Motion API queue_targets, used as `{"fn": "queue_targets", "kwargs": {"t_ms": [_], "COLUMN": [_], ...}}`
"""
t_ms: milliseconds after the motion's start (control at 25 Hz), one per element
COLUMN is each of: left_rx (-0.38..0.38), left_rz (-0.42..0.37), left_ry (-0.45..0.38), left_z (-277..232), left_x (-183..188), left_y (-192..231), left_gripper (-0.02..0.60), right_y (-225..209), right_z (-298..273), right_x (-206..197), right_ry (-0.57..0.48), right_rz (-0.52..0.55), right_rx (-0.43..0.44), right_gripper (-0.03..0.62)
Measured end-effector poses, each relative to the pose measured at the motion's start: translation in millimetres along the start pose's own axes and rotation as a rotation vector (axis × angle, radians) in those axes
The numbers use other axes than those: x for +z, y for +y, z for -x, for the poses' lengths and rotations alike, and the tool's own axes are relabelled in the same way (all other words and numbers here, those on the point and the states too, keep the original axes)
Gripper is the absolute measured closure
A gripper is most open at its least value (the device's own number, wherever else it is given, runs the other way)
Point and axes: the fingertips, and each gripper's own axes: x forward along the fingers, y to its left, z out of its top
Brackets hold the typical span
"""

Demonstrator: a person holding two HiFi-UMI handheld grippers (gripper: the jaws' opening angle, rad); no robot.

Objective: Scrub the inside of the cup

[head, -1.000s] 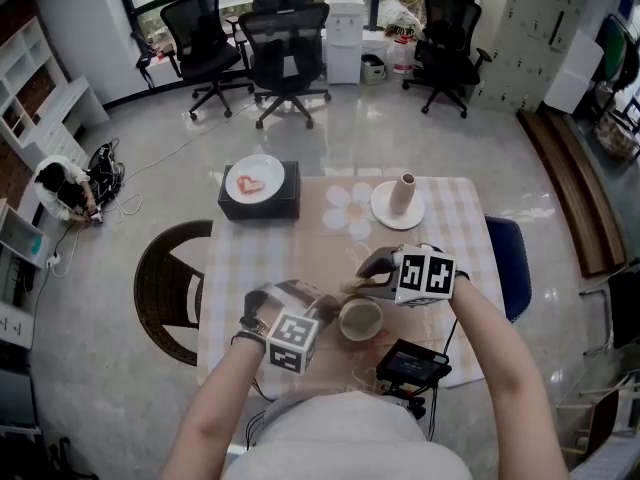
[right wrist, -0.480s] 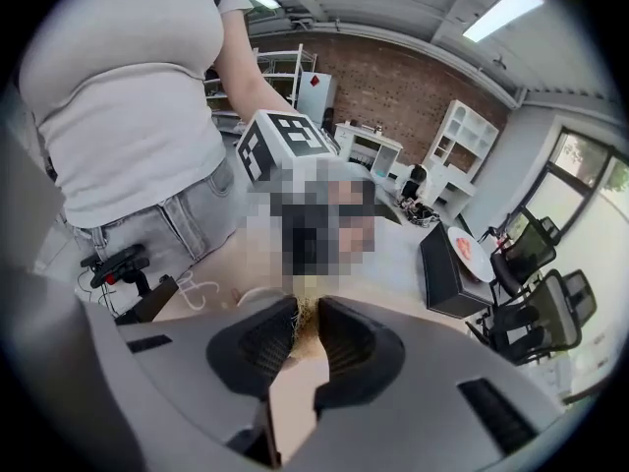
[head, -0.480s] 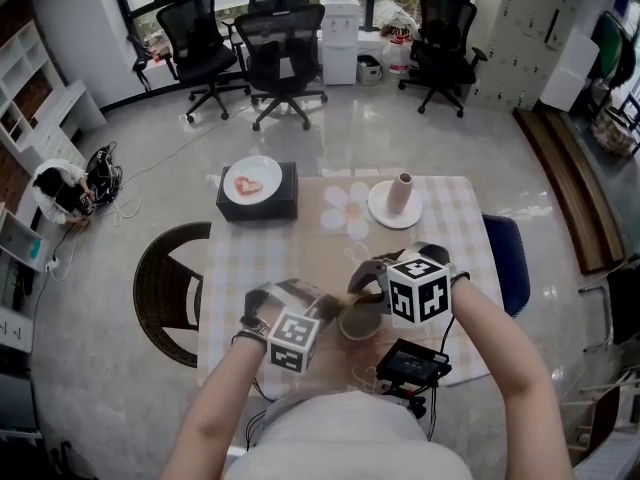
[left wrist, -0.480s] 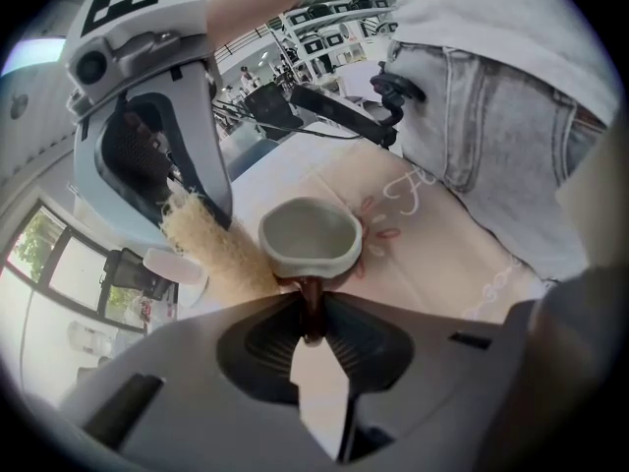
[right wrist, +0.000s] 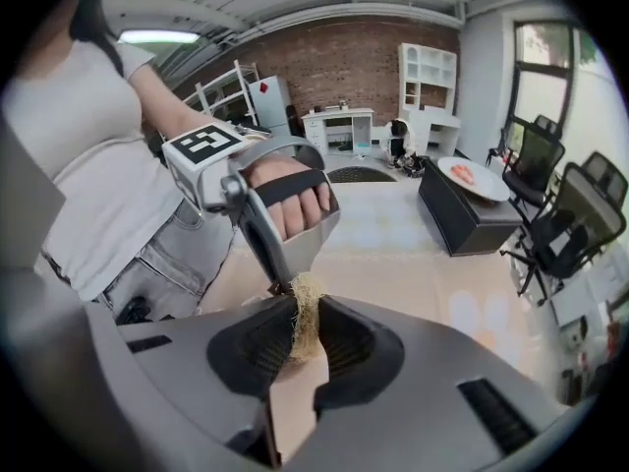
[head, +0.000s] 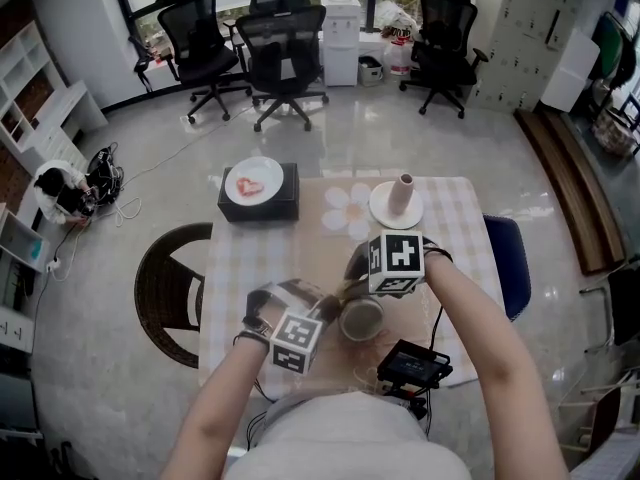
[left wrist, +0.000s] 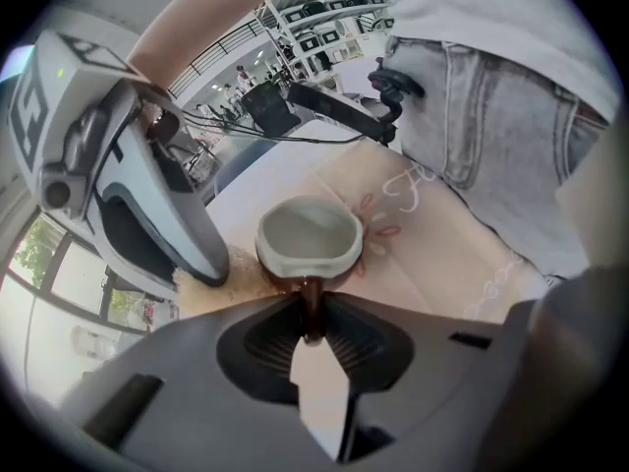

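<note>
Nearest you, a black device [head: 413, 365] sits at the near edge of the worktop [head: 240, 258], a little right of centre. Just left of it, your left tool [left wrist: 311, 323] is clenched on the dark handle [left wrist: 311, 301] of the cup [head: 361, 320]. The handle is pinched between the two jaws, which point steeply down.

The cup stands upright on the worktop close to the near edge, directly ahead of the left tool's tips, with its pale inside facing up. It sits between your two tools, the left one on its near left and the right one on its far side.

Your right tool [right wrist: 300, 337] is clamped on a straw-coloured fibre scrubber [right wrist: 305, 313], whose tuft sticks out past the jaw tips. The left gripper view shows those tips and the tuft just beside the outside of the cup's rim, low against the worktop. Whether the fibres touch the cup wall cannot be told.

Farther off, a flower-shaped mat [head: 350, 210] lies at mid-worktop. To its right, a white dish [head: 385, 213] carries a small upright vase [head: 402, 194]. At the far left corner, a black box [head: 258, 206] has a plate [head: 254, 180] on top. Beyond the worktop, office chairs [head: 285, 53] stand on the floor.
</note>
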Motion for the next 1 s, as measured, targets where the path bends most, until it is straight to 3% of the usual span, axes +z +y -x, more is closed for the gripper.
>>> {"fn": "queue_targets", "kwargs": {"t_ms": [400,720,1000], "left_rx": [0.018,0.014,0.013], "left_rz": [-0.035,-0.083,-0.033], "left_ry": [0.007,0.038,0.045], "left_z": [-1,-5,-15], "left_x": [-2,-8,-20], "left_y": [-1,-8,-11], "left_gripper": [0.515,0.515,0.515], "right_y": [-18,-19,-24], "right_z": [-17,-24,-21], "right_x": [-15,-19,-33], "right_ry": [0.005,-0.093,-0.190], "right_rz": [-0.204,-0.334,-0.473], "right_rx": [0.113,0.164,0.173], "right_gripper": [0.528,0.528,0.528]}}
